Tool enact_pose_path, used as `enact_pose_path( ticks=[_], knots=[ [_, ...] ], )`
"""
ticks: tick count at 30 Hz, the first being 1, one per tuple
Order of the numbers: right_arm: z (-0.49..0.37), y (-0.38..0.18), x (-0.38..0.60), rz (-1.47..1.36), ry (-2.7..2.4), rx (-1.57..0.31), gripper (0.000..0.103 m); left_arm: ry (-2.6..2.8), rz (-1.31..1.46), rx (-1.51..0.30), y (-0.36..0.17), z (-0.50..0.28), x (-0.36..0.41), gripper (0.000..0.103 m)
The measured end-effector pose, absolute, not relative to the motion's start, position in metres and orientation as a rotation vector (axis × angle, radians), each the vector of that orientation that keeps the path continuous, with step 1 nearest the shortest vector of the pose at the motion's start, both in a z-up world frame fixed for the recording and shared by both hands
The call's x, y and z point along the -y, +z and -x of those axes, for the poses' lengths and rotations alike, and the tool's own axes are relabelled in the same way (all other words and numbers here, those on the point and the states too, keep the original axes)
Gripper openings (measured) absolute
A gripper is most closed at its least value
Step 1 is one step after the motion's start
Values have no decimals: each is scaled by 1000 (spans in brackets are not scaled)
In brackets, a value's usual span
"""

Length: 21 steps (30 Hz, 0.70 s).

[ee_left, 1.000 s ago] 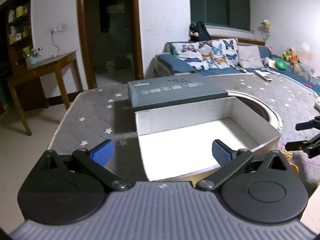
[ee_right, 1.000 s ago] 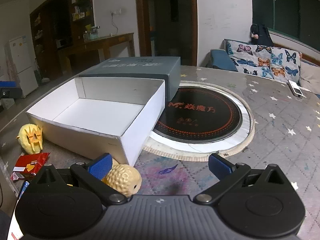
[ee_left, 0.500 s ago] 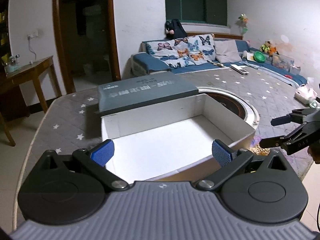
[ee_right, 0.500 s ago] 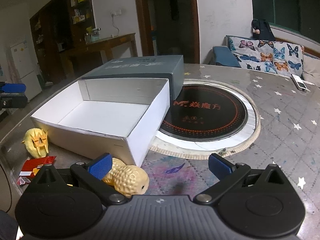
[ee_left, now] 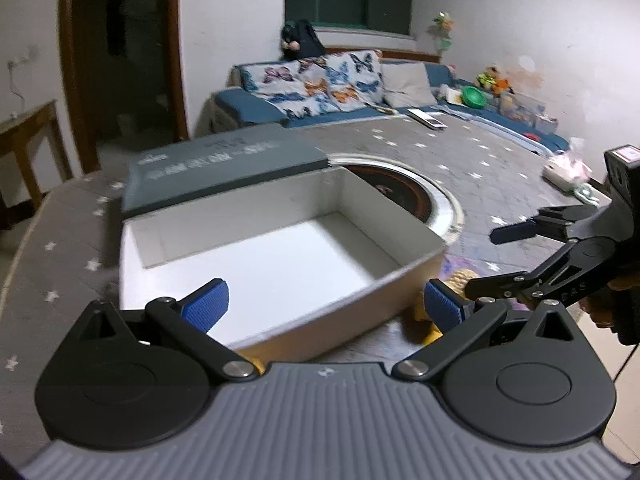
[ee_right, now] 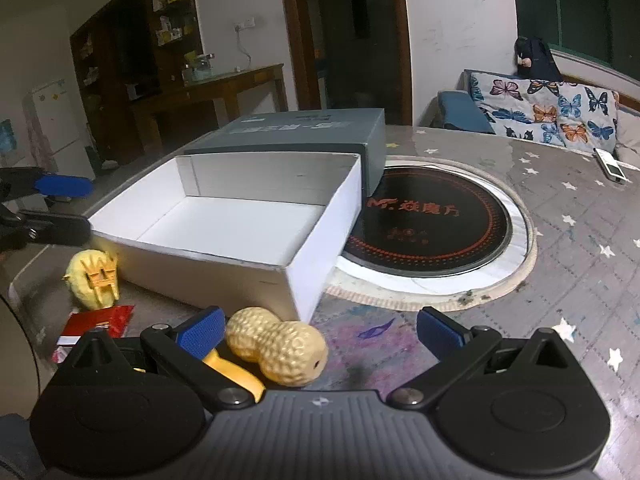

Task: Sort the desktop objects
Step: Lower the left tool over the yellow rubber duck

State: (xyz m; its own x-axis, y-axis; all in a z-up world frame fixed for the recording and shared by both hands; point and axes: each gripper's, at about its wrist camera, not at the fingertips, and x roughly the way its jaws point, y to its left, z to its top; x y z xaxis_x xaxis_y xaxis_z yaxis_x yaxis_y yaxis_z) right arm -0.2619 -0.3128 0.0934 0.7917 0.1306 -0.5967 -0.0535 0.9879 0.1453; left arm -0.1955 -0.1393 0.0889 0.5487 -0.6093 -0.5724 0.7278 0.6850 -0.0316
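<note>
An open white box (ee_left: pixel 400 292) (ee_right: pixel 304 264) slides out of a grey sleeve (ee_left: pixel 224 164) (ee_right: pixel 312 132) on the star-patterned table. A golden peanut-shaped toy (ee_right: pixel 276 344) lies at the box's near corner, just inside my open right gripper (ee_right: pixel 320 328), close to its left finger. A yellow toy figure (ee_right: pixel 94 278) and a red packet (ee_right: pixel 100 320) lie left of it. My left gripper (ee_left: pixel 324 304) is open above the box's front wall, empty. In the left wrist view the right gripper (ee_left: pixel 500 260) hovers over the peanut toy (ee_left: pixel 460 278).
A round black hotplate (ee_right: pixel 432 224) with a white rim is set in the table behind the box. A white remote (ee_right: pixel 610 166) lies far right. A tissue pack (ee_left: pixel 566 170) rests near the table's right edge. A sofa with butterfly cushions (ee_left: pixel 320 80) stands behind.
The right gripper has lowered and come forward, so the peanut toy now lies between its fingers. The left gripper has swung right, and the right gripper appears closer in its view.
</note>
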Motion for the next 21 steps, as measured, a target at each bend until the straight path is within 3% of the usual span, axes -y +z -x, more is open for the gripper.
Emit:
enact_pose_path(
  ticks=[17, 19, 21],
  knots=[
    [292, 82, 294, -122, 171, -723, 102, -1019, -290, -701, 61, 218, 171, 102],
    [293, 79, 291, -116, 172, -735, 99, -1029, -304, -719, 56, 216, 175, 93],
    [293, 77, 289, -112, 173, -745, 94, -1037, -310, -734, 52, 215, 177, 92]
  ],
)
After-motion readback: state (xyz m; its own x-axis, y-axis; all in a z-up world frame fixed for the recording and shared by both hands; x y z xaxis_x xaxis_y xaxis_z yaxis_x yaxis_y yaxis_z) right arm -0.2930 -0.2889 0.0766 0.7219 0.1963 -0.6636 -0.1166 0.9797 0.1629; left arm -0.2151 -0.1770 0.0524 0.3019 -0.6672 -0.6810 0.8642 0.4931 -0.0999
